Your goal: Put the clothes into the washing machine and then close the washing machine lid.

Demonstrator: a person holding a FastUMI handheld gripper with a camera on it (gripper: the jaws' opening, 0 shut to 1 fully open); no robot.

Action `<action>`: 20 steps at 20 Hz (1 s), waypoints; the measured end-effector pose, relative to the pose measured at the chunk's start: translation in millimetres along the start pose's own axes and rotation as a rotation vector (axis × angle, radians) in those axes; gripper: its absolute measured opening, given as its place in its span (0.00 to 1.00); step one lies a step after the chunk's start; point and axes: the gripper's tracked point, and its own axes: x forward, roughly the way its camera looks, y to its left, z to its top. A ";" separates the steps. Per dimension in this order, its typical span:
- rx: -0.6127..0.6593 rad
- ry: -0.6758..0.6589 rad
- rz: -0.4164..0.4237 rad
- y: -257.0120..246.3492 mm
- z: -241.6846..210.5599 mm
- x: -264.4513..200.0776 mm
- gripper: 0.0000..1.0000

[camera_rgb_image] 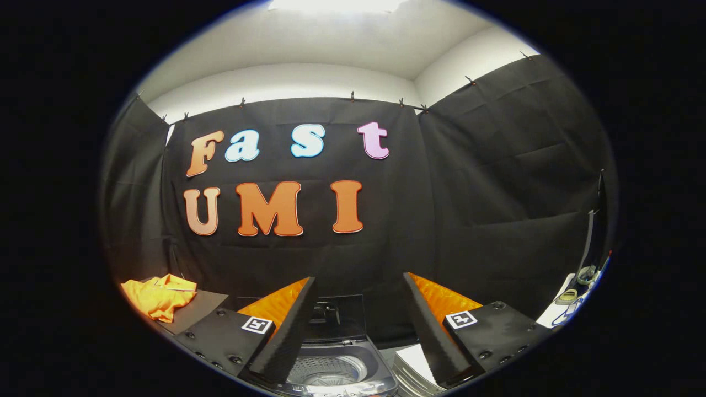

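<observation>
tongs (358,331) spread open, empty, above the washer (331,369) with lid (336,320) up; orange clothes (160,298) lie off left.

1. A ceiling light (336,4) overhead blows out to white glare.
2. The black cloth wall (496,182) beyond the fingers stays dim.
3. Fisheye distortion bends the wall edges.
4. Focus is sharp; the washing machine drum (331,372) between the spread fingers is evenly lit.
</observation>
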 end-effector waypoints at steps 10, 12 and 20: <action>0.002 -0.006 0.093 66.4 11.2 7.0 0.98; 0.011 -0.006 0.135 93.3 11.4 11.5 0.98; 0.093 0.030 0.324 233.2 13.7 12.8 0.98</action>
